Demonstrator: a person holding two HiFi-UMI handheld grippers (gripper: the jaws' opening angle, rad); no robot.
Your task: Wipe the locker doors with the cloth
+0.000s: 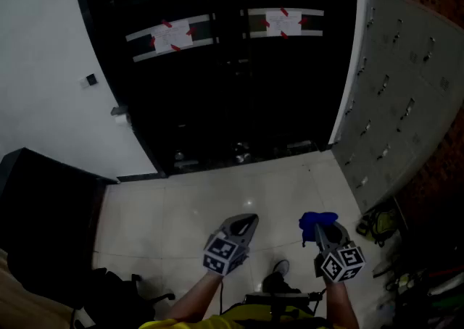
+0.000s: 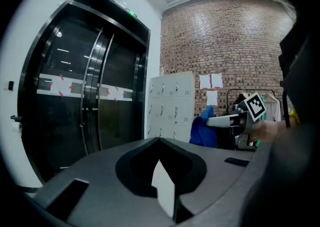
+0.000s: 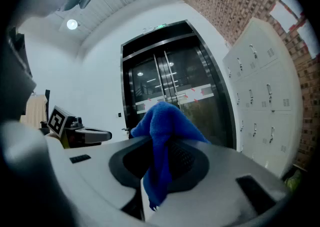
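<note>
A bank of grey lockers (image 1: 406,96) stands to the right, its doors facing left; it also shows as pale lockers (image 2: 172,103) in the left gripper view and as lockers (image 3: 265,96) at the right gripper view's right edge. My right gripper (image 1: 319,230) is shut on a blue cloth (image 1: 317,220), well short of the lockers. The cloth (image 3: 162,131) bunches up over the jaws and hangs down between them. My left gripper (image 1: 250,219) is held beside it, shut with nothing in it. From the left gripper (image 2: 160,140), the right gripper (image 2: 215,120) and cloth (image 2: 202,128) show ahead.
Dark glass double doors (image 1: 217,67) with taped paper notices fill the wall ahead. A white wall (image 1: 43,52) is at the left, a dark cabinet (image 1: 43,226) lower left. Bags (image 1: 380,222) lie at the lockers' foot. Pale tiled floor (image 1: 217,197) lies below me.
</note>
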